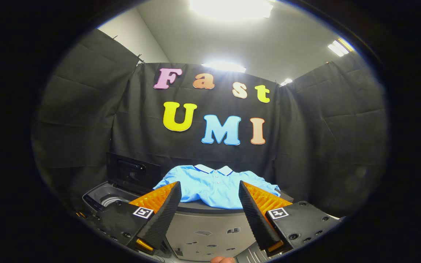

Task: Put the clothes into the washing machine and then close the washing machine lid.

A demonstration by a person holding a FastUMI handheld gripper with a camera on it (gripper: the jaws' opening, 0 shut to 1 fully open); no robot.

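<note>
The gripper (209, 199) sits low in the frame with its fingers spread wide and empty, likely lined up to take the blue shirt (216, 184) just beyond them on a grey surface (203, 228). At lower left the washing machine (102, 199) stands with its lid (132, 173) raised, ready for loading. No brand or label can be read on these things.

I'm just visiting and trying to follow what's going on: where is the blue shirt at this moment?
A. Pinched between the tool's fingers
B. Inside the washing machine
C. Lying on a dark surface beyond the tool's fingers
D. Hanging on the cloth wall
C: the blue shirt lies spread on a dark surface, beyond the open tool, beside the washing machine with its lid raised.
</note>
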